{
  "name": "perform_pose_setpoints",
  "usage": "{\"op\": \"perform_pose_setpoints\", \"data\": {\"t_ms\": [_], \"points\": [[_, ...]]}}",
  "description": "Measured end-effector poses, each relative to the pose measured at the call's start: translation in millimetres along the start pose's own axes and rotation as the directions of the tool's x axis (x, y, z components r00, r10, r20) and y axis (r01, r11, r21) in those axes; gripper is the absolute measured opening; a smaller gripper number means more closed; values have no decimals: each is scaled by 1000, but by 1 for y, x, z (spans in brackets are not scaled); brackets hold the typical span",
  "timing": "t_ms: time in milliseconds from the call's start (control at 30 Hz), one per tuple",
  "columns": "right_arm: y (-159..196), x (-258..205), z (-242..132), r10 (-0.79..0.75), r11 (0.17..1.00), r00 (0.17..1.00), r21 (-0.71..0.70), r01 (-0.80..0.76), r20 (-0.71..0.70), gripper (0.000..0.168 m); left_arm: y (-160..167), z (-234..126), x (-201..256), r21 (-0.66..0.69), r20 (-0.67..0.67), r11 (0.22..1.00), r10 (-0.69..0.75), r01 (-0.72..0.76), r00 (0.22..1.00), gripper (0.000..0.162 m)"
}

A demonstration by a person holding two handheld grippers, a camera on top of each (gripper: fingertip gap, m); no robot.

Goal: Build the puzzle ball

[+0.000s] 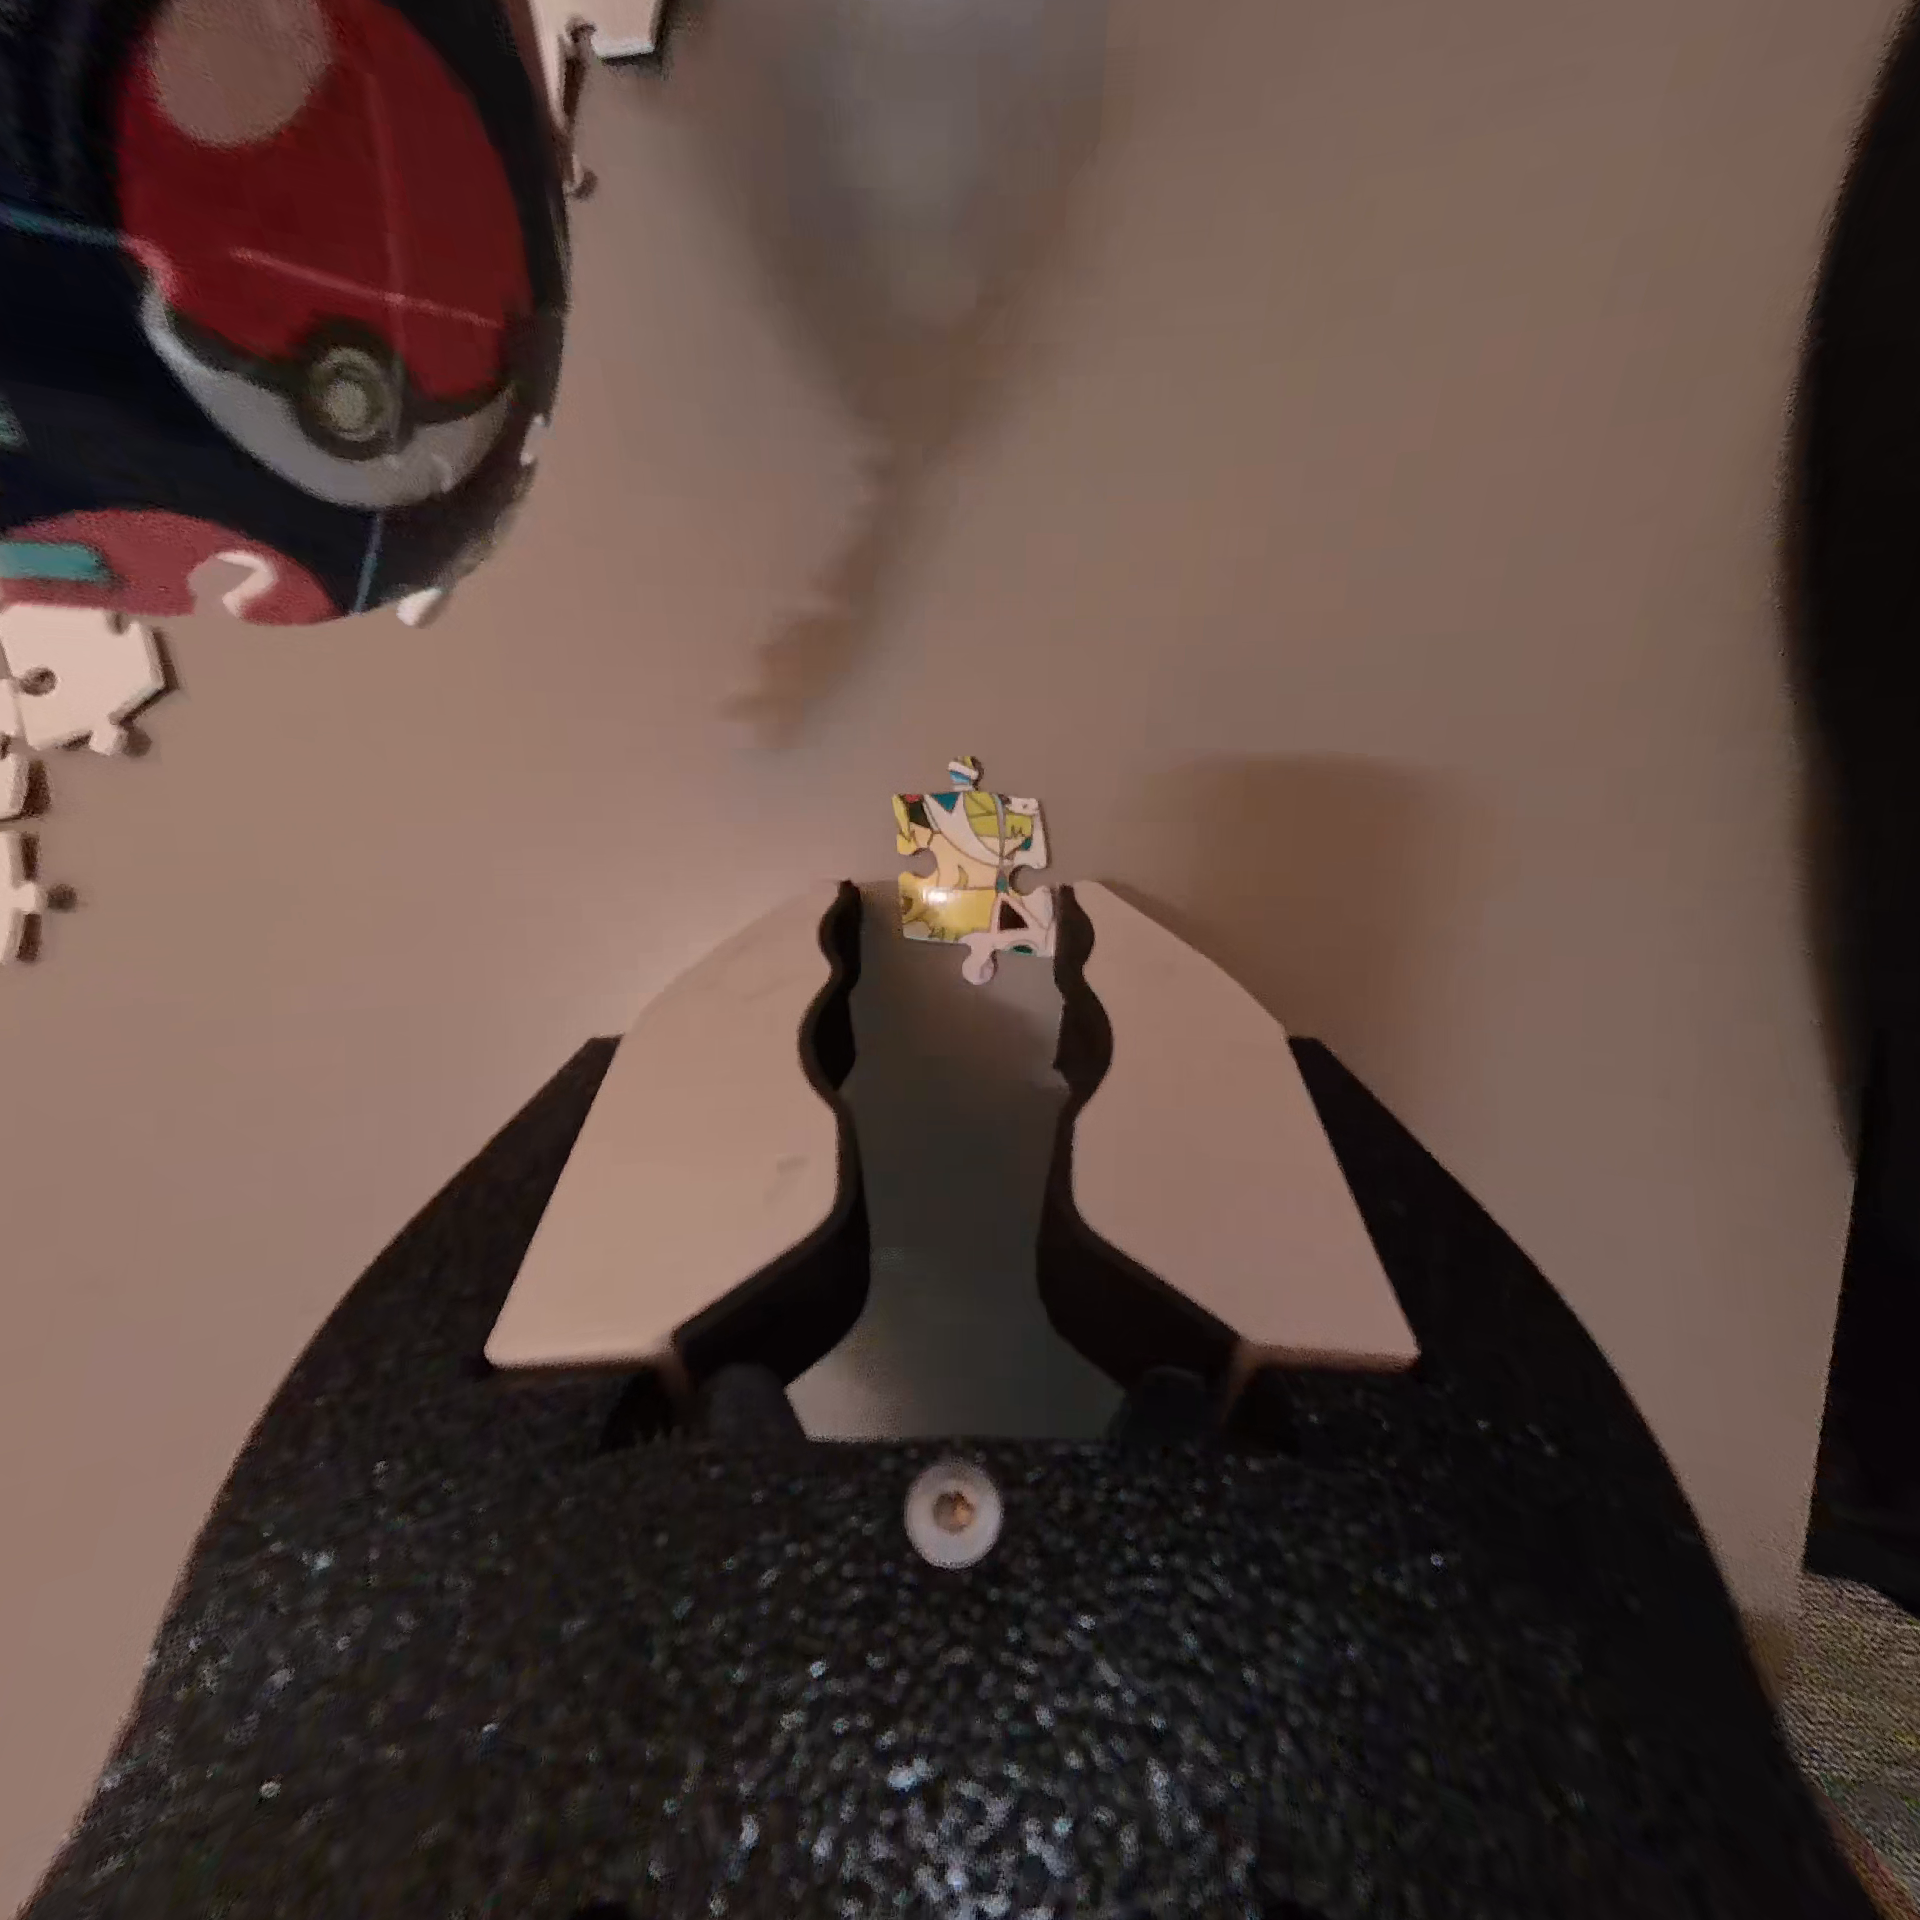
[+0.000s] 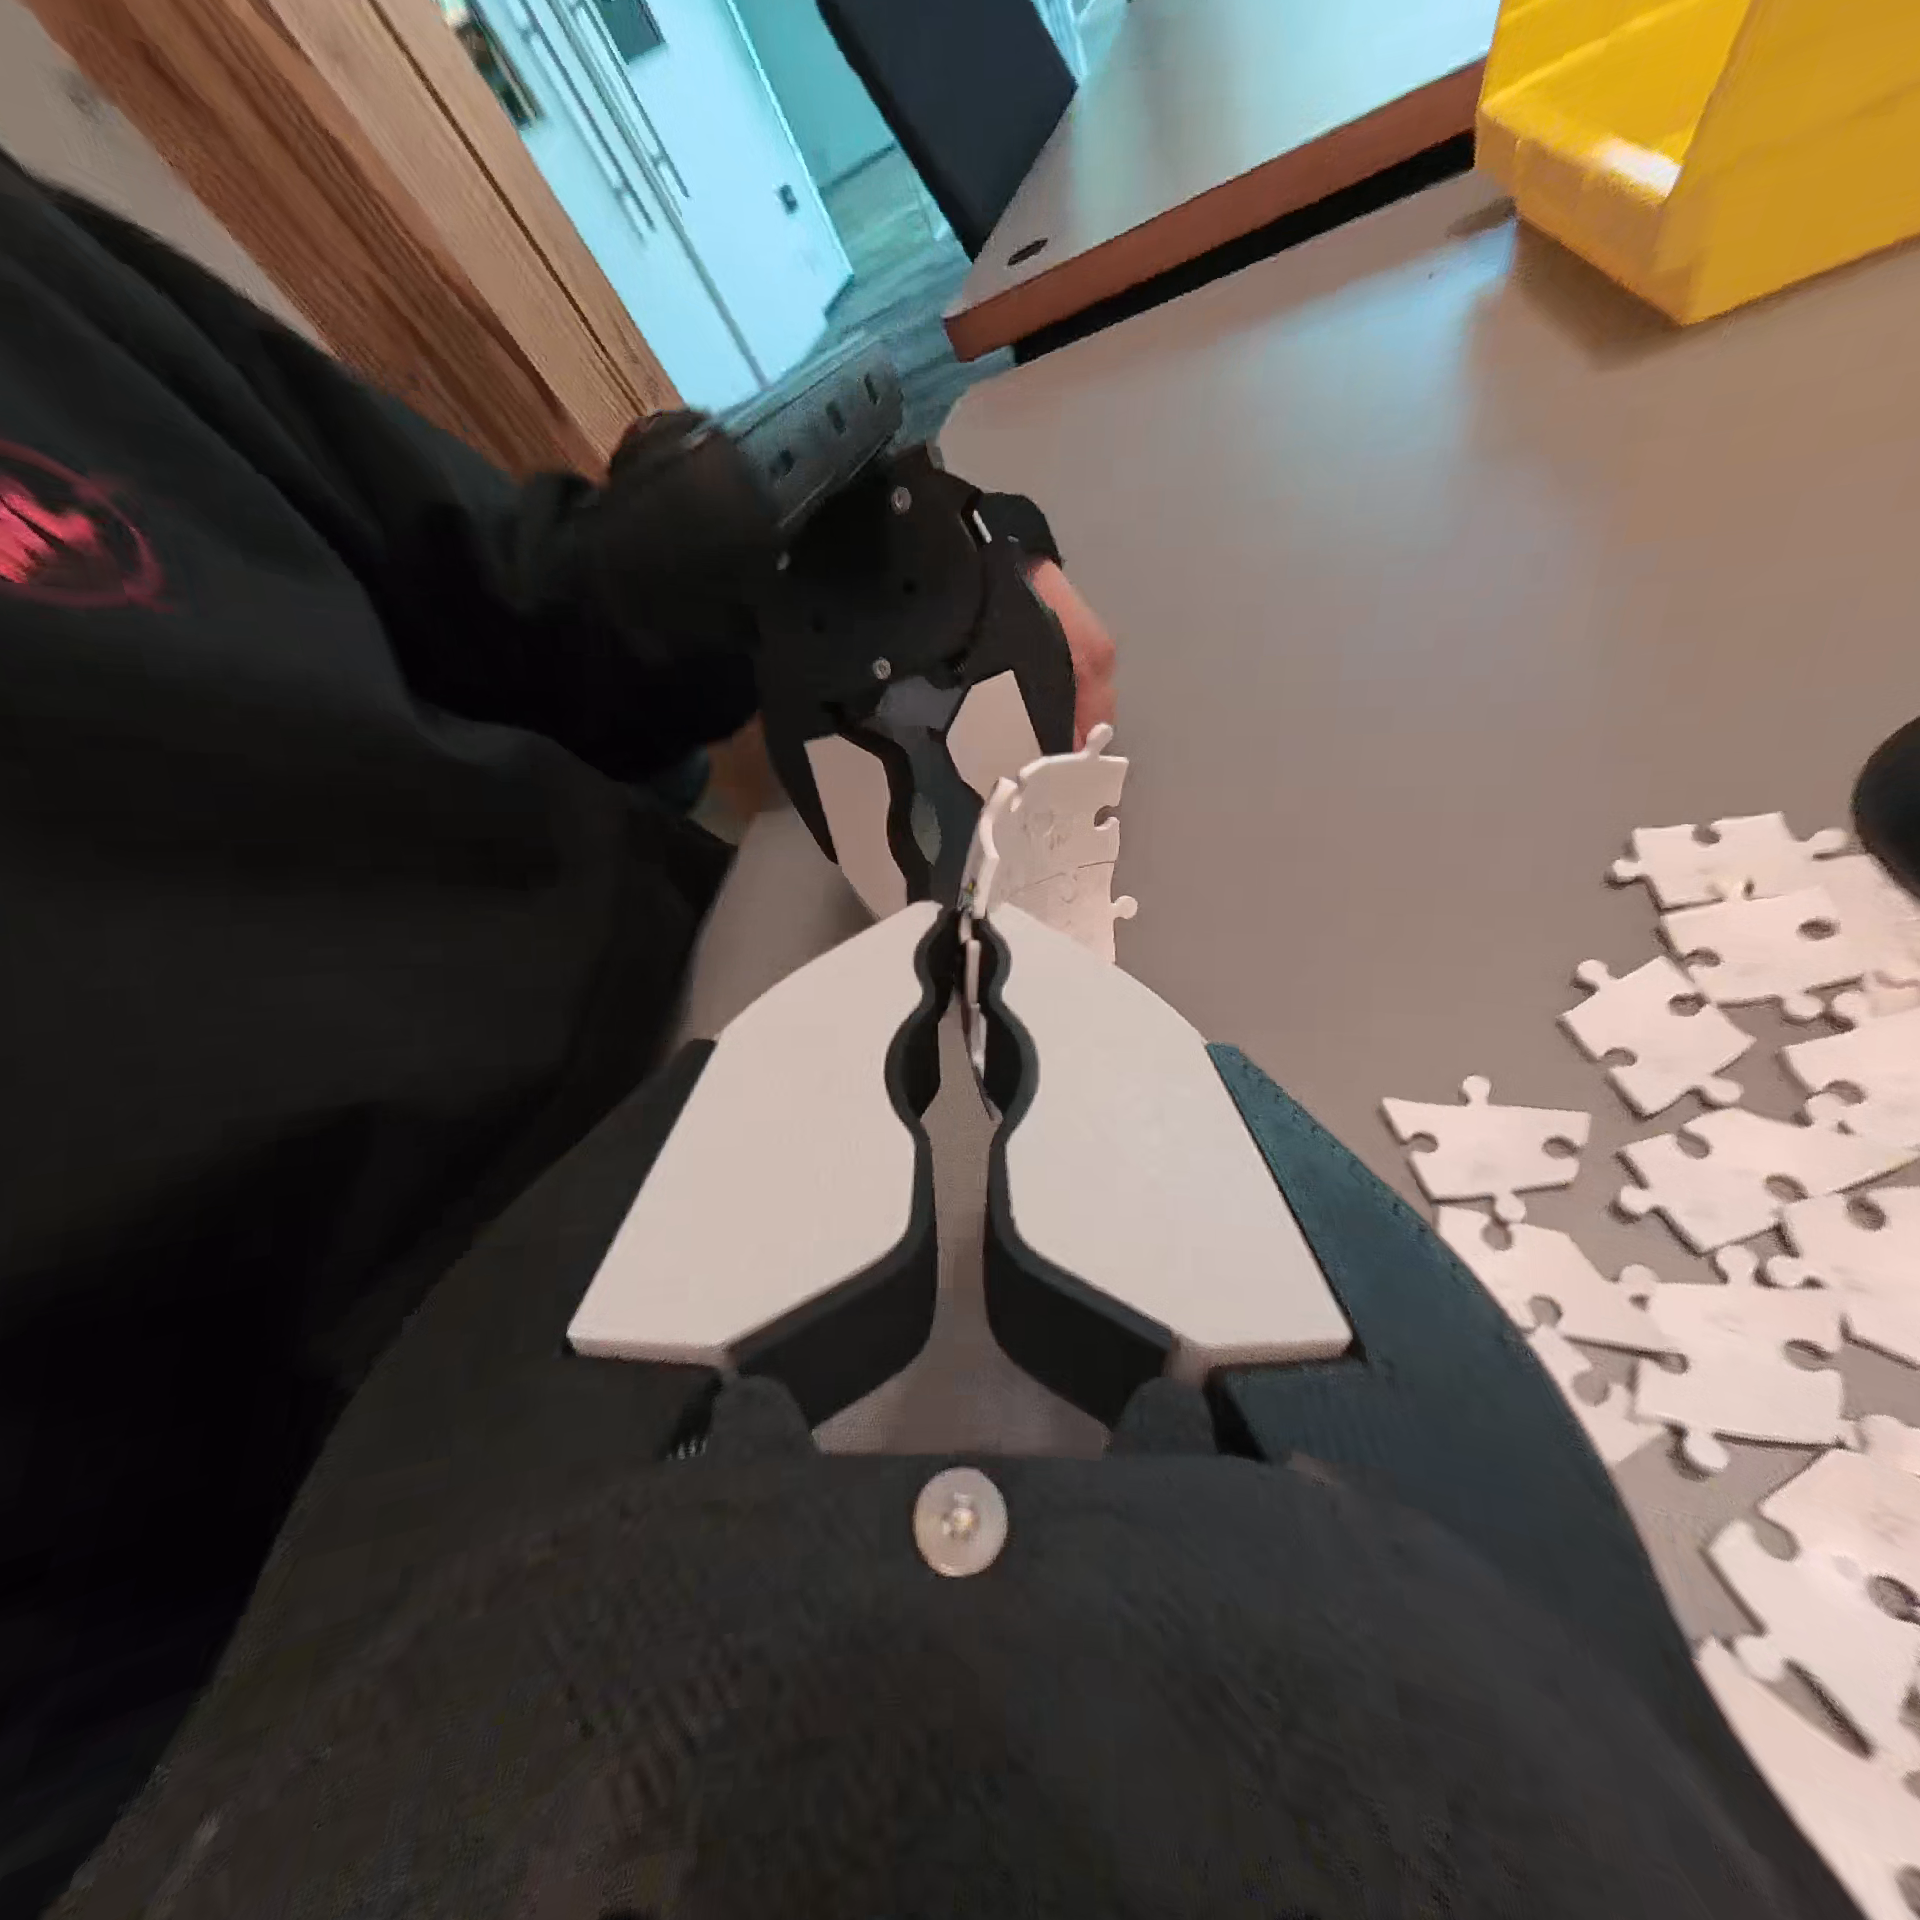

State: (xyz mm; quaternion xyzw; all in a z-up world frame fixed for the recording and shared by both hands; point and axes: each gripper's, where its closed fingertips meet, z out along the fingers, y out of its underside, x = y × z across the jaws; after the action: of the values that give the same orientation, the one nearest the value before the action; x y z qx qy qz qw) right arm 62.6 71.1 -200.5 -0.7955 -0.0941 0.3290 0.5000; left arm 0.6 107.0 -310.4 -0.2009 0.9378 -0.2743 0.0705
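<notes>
My right gripper [image 2: 968,920] is shut on a small strip of joined puzzle pieces [image 2: 1070,831], which stand up from its tips with their white backs showing. My left gripper [image 2: 987,800] hangs just beyond, fingers spread, with one fingertip on each side of the strip's top. In the left wrist view the strip's printed yellow face [image 1: 971,873] sits at my left gripper's [image 1: 956,894] tips, touching the right fingertip [image 1: 1075,914]; the jaws stand wider than it. A built, dark section of the puzzle ball [image 1: 260,312] with red-and-white ball pictures lies at the upper left.
Several loose pieces lie white side up on the grey table [image 2: 1403,571] at the right [image 2: 1714,1195] and beside the ball section [image 1: 73,686]. A yellow bin [image 2: 1714,156] stands far right. A person's black sleeve [image 2: 312,727] fills the left. A blurred pale shape [image 1: 894,312] hangs above the strip. My hands' fingertips stand some 12 cm from each other.
</notes>
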Motion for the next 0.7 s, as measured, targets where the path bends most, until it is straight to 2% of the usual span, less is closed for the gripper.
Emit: {"op": "perform_pose_setpoints", "data": {"t_ms": [167, 367, 467, 600, 700], "points": [[-4, 9, -8, 138, 990, 988, -47, -135, 71, 3, -5, 5, 0, 10, -58, 1000, -12, 12, 998, 28], [-18, 23, -15, 99, 992, 995, -74, -100, -16, 3, -6, 6, -2, -41, -40, 999, 8, -10, 999, 25], [-29, 30, -21, 42, 996, 995, -73, -49, -85, 3, -6, 5, -3, -13, -20, 1000, -9, 9, 1000, 25], [-33, 31, -24, -18, 998, 992, -60, 10, -122, 3, -13, -11, -14, 122, 63, 991, -63, 55, 996, 25], [-30, 27, -25, -43, 997, 993, -66, 36, -109, 3, -21, -36, -31, 201, 204, 978, -104, 62, 973, 25]]}}
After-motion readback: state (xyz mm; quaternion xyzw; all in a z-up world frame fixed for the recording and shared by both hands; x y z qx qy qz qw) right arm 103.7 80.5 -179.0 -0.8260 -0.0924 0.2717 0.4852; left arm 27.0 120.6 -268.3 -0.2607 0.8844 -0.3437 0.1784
